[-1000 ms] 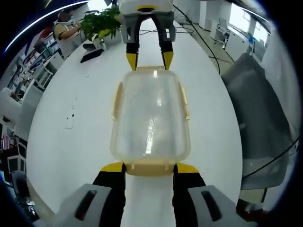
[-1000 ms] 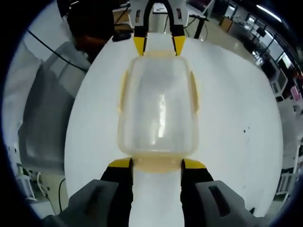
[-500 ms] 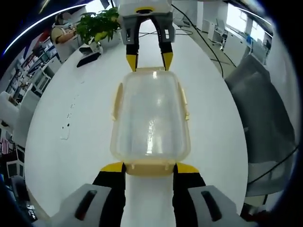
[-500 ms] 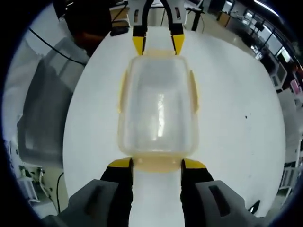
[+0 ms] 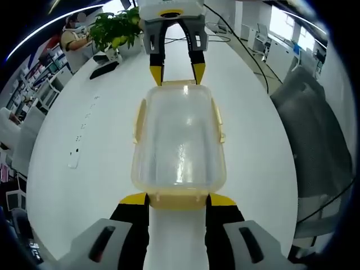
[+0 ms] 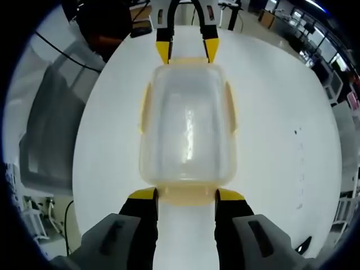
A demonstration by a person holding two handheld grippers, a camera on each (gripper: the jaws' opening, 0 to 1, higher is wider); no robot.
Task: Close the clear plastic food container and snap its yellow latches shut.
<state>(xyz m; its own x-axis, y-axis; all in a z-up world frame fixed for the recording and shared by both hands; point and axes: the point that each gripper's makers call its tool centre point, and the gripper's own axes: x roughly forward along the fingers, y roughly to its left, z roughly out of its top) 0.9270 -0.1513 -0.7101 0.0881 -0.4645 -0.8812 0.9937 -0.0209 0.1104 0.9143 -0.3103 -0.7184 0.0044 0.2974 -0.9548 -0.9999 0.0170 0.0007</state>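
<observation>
Container held end to end, lid on, latches being worked.

Nearest me, my left gripper [image 5: 177, 198] has its jaws apart, straddling the yellow end latch [image 5: 178, 198] of the clear container [image 5: 179, 140], which sits between both tools above the white table [image 5: 73, 129]. My right gripper [image 6: 185, 194] stands the same way at the opposite end latch [image 6: 186, 194]. Lid looks seated. Side latches [image 5: 138, 119] appear folded down; whether the end ones have clicked I cannot tell. Those, I judge, are what's left. Far off: a potted plant [image 5: 115, 27].
</observation>
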